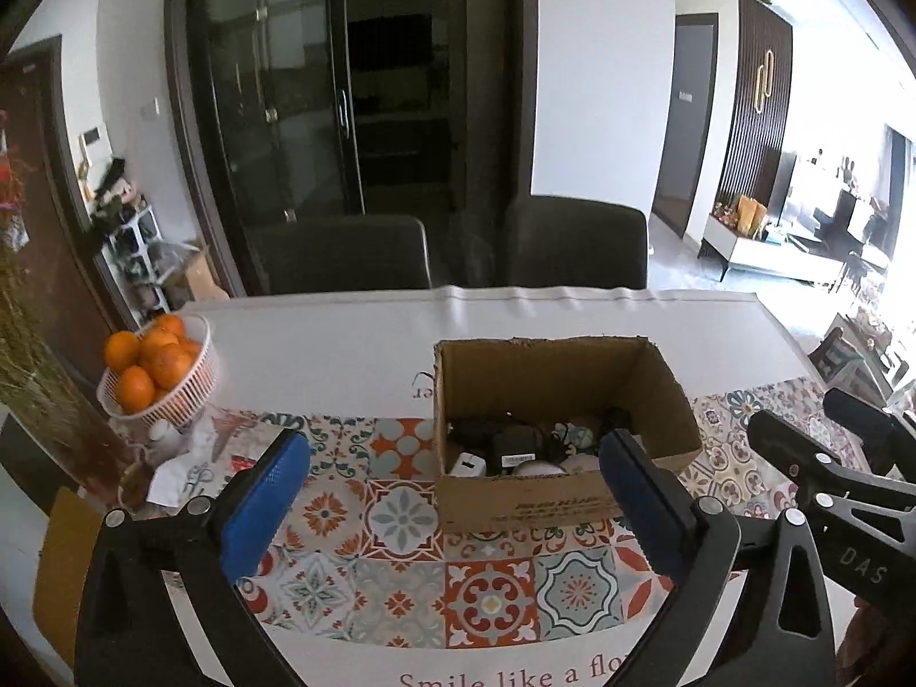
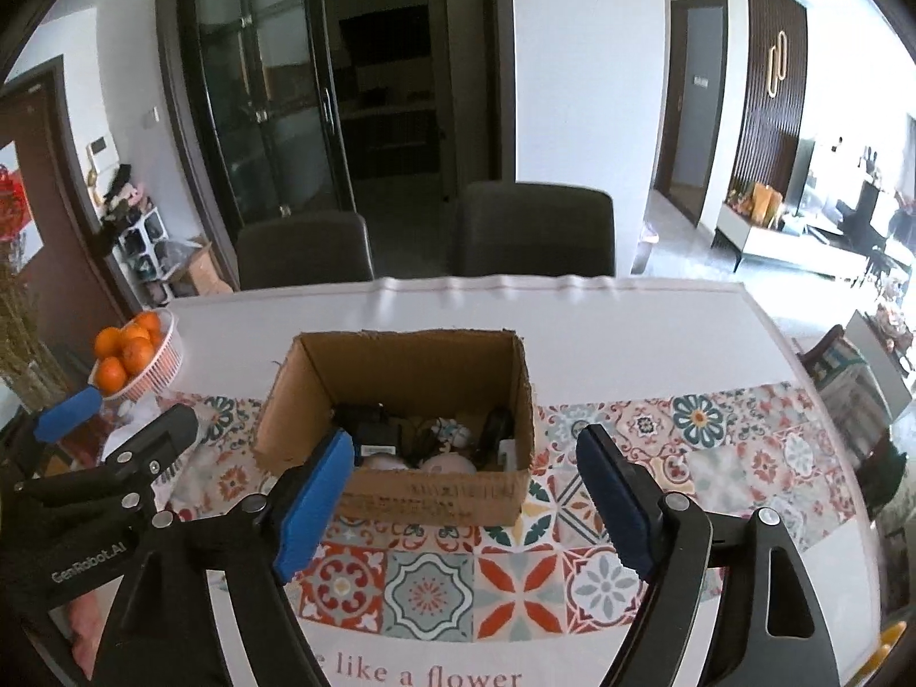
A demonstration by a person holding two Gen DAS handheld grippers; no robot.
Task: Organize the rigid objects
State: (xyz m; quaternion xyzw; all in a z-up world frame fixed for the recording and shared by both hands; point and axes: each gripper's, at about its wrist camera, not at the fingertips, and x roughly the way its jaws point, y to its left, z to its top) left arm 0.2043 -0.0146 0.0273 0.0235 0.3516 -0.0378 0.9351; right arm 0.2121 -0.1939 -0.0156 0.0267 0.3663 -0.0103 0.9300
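Your left blue-padded black gripper [image 1: 452,492] is spread wide, nothing between its pads. Your right blue-padded black gripper [image 2: 464,492] is likewise spread and empty. The open brown cardboard box [image 2: 435,495] sits on the patterned tile runner [image 2: 515,589], holding dark adapters and pale round items. A white basket of oranges [image 1: 160,378] stands far left.

Both wrist views face forward over table, near; share cardboard box [image 1: 564,435].
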